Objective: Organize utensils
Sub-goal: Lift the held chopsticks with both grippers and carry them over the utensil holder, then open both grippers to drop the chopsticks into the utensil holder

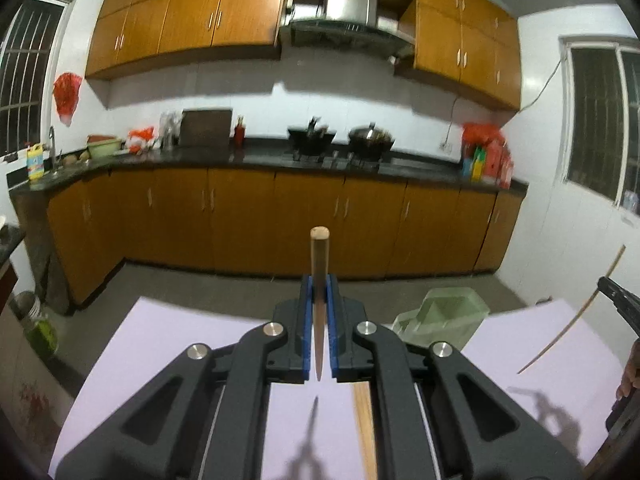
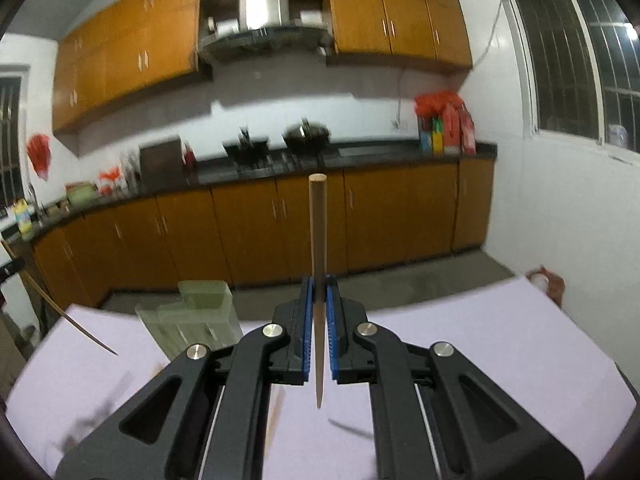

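My left gripper is shut on a wooden chopstick, thick end up, held above the lilac table. My right gripper is shut on a second wooden chopstick, also thick end up. A pale green translucent utensil holder lies on the table just right of the left gripper; it also shows in the right wrist view, left of the right gripper. More wooden chopsticks lie on the table under the left gripper. The right gripper's chopstick shows at the left view's right edge.
The table's far edge drops to a grey floor. Brown kitchen cabinets and a dark counter with woks stand behind. A jar stands on the floor at the left. A bag sits by the right wall.
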